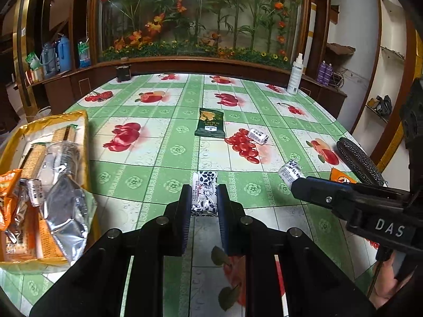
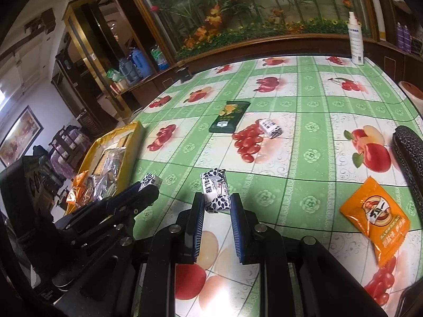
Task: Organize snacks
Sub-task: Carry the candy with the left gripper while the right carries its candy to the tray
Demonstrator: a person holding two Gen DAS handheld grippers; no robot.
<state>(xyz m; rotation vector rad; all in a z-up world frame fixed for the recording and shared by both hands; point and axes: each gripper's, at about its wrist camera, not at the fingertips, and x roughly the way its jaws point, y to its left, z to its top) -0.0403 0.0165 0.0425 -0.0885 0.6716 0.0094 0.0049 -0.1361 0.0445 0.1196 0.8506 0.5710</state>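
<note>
Left wrist view: your left gripper [image 1: 204,198] is clamped on a black-and-white patterned candy [image 1: 205,192], low over the fruit-print tablecloth [image 1: 164,158]. Your right gripper [image 1: 292,183] comes in from the right, pinching a second wrapped candy [image 1: 289,171]; "DAS" is printed white on its black body.

Right wrist view: right gripper [image 2: 217,203] grips that candy [image 2: 215,194] between blue-padded fingers [image 2: 197,222]; Chinese characters on its wrapper, only partly legible. Left gripper [image 2: 146,185] sits just to the left, its candy [image 2: 150,179] poking past the tips.

Edges: yellow snack bag [image 1: 79,132] lies open at the table's left edge, holding cracker packs, foil sachets and an orange packet. A dark patterned case [image 1: 359,161] lies at the right edge, with an orange sachet [image 2: 375,219] just beside it; Chinese print on it, too small to read.

Open room: broad bare cloth between your grippers and the dark green packet [image 1: 210,122] at table centre. A third small candy [image 1: 257,136] lies just right of the green packet. White spray bottle [image 1: 295,75] stands at the far right corner, label unreadable. A small dark box [image 1: 123,71] sits at the far left edge.
</note>
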